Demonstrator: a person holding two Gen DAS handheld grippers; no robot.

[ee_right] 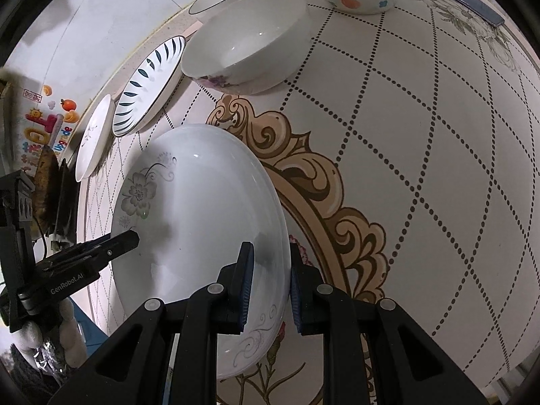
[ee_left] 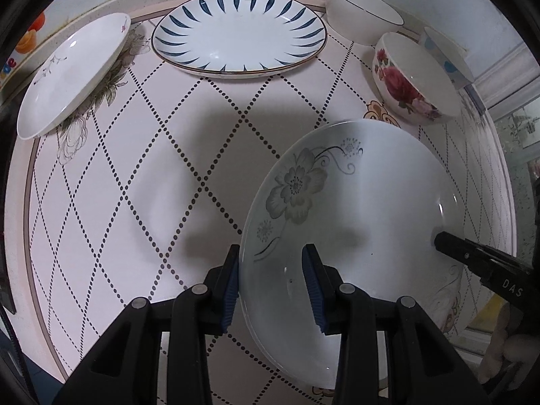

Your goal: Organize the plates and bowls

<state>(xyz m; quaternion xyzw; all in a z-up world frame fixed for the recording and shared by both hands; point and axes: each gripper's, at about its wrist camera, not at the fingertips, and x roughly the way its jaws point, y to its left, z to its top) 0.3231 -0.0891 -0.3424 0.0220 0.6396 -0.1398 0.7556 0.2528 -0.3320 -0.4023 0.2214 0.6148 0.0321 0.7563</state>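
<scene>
On the table (ee_left: 189, 175): three plates (ee_left: 239, 37), three bowls (ee_left: 364, 10).

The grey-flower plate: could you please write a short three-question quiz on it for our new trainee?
1. True or false: the grey-flower plate has food on it.
2. How many grippers clamp its rim? A none, B one, C two.
3. In the left wrist view, what pattern marks the bowl nearest this plate?

Key:
1. False, it is bare.
2. C, the left gripper and the right gripper.
3. Red roses.
</scene>
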